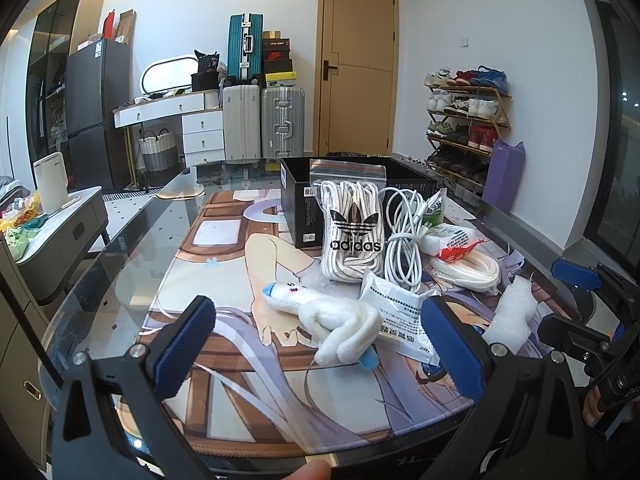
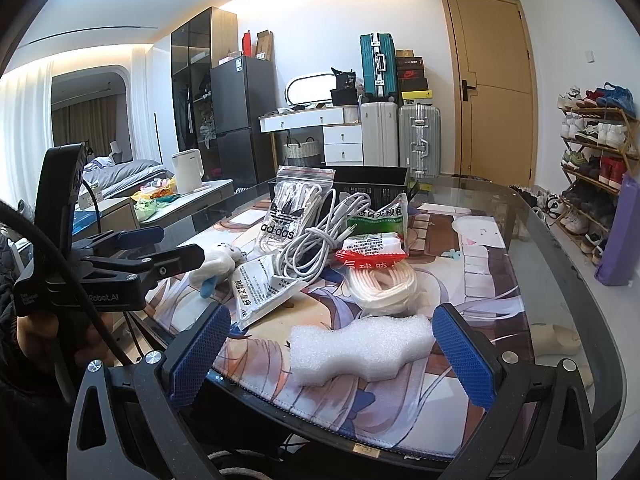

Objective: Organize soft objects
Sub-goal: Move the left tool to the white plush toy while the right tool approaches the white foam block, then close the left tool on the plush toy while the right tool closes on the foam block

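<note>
One "adidas" lace bag (image 1: 352, 232) (upright)

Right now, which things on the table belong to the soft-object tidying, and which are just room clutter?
Job:
plush toy
foam piece
bag of laces
white cable
loose white laces
sachets
black box
left gripper, open
right gripper, open

Lying about:
suitcases
shoe rack
kettle
door
</note>
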The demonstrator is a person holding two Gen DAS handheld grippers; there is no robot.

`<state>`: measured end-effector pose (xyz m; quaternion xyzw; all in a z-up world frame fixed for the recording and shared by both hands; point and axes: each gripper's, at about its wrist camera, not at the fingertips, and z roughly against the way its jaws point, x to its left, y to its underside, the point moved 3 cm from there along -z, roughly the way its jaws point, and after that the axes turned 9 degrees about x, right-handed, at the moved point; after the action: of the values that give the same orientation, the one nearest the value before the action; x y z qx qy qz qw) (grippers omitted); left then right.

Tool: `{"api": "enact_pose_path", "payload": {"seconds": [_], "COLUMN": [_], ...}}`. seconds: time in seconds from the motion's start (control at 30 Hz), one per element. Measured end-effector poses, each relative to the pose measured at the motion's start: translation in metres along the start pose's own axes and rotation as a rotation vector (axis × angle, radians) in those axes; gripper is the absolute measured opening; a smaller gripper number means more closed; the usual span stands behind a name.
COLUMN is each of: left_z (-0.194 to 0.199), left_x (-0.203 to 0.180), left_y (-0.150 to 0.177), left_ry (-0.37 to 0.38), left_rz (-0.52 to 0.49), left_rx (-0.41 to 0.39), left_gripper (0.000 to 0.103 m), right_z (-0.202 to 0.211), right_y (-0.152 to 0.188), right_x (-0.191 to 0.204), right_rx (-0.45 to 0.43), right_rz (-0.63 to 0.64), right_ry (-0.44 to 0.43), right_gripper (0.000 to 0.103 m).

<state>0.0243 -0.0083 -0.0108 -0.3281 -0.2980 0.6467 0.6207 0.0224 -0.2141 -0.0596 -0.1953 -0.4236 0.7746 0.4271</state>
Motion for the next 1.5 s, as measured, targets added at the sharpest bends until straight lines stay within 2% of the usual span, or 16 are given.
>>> {"api": "enact_pose_path", "payload": {"seconds": [0.73,1.2,1.5], "left_z": [-0.001,-0.006,-0.006], "left_x": [0.006,0.004,-0.003], "left_y": [-0.001,0.0,0.001], "left_ry": [0.006,-0.002,-0.008], "left_rz": [0.033,0.01,-0.046], "left_rx": [-0.025,-0.014,0.002], "left_gripper": [0.103,0.103,0.103], "right_z": [-0.004,-0.008,-0.014], "right_y": [0.001,0.004,0.007], "right_x": [-0.004,-0.003,-0.007], "right_rx": [0.002,0.017,0.057], "right_rz": [-0.016,-0.006,0.001], "right_ry": [-0.011,-0.033,0.011], "right_gripper": [0.102,0.102,0.102]}}
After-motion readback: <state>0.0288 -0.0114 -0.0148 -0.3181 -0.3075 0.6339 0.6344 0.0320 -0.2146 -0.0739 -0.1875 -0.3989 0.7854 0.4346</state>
